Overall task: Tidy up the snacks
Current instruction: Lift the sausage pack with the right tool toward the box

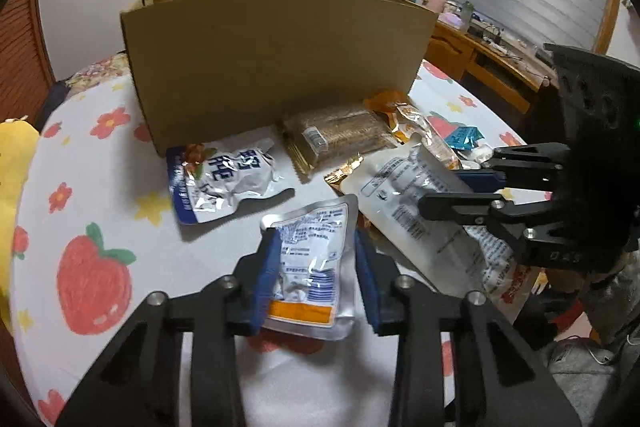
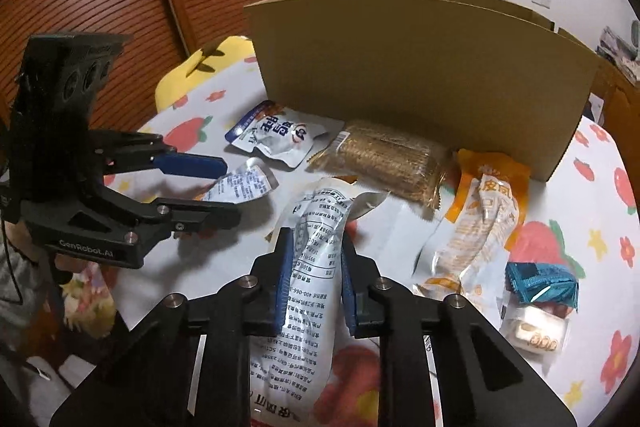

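My left gripper (image 1: 316, 243) is shut on a small silver packet (image 1: 310, 251) with blue print and an orange stripe, held just above the tablecloth. In the right wrist view that left gripper (image 2: 230, 189) shows at the left with the small silver packet (image 2: 244, 183) between its fingers. My right gripper (image 2: 316, 247) is shut on a long white pouch (image 2: 320, 211) with black text, its blue pads squeezing the pouch's middle. From the left wrist view the right gripper (image 1: 442, 190) sits over the white pouch (image 1: 400, 195). An open cardboard box (image 1: 280, 59) stands behind the snacks.
In front of the box (image 2: 420, 75) lie a blue-and-white pouch (image 2: 276, 135), a clear pack of brown biscuits (image 2: 384, 163), an orange-and-white packet (image 2: 484, 219), a teal sachet (image 2: 540, 287) and a small white sweet (image 2: 536, 331). The strawberry tablecloth (image 1: 96, 279) covers the table. A wooden desk (image 1: 480, 55) stands beyond.
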`<state>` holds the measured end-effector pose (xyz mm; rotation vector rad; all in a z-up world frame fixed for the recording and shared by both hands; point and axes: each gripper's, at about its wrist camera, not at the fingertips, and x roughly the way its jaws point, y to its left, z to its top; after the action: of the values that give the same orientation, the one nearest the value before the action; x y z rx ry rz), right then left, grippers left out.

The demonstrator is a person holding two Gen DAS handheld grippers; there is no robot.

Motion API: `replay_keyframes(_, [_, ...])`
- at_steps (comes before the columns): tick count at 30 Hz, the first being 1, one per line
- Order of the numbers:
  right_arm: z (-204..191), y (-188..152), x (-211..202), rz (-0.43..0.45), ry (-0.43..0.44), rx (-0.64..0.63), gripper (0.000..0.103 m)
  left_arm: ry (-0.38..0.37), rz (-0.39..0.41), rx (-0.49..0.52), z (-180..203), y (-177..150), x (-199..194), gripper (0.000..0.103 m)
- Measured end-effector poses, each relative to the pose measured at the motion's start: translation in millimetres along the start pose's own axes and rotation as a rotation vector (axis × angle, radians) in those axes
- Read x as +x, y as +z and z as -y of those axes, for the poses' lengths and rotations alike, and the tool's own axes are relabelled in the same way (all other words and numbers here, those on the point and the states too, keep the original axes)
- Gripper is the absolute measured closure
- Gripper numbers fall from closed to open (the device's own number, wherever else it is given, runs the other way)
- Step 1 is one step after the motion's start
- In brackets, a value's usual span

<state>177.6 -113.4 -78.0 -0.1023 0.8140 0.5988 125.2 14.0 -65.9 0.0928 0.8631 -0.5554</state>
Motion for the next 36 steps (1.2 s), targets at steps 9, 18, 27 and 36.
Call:
replay_keyframes(9, [-5, 3, -17, 0.055, -0.021, -0.015, 0.087, 0.052, -0.016, 0.095, 17, 5, -3, 0.099])
replay_keyframes(18, [-4, 0, -21, 0.067, -0.024, -0.001, 0.087, 0.099, -0.023, 0.080, 2, 13, -11, 0.102])
replay_keyframes(27, [-3, 2, -35, 0.105, -0.021, 0.002, 0.089, 0.132, 0.037, 0.023, -15, 14, -28, 0.103])
replay_keyframes(36, [-6, 5, -40, 0.123, -0.025, -0.004, 0.090, 0.126, 0.091, -0.008, -17, 13, -44, 0.103])
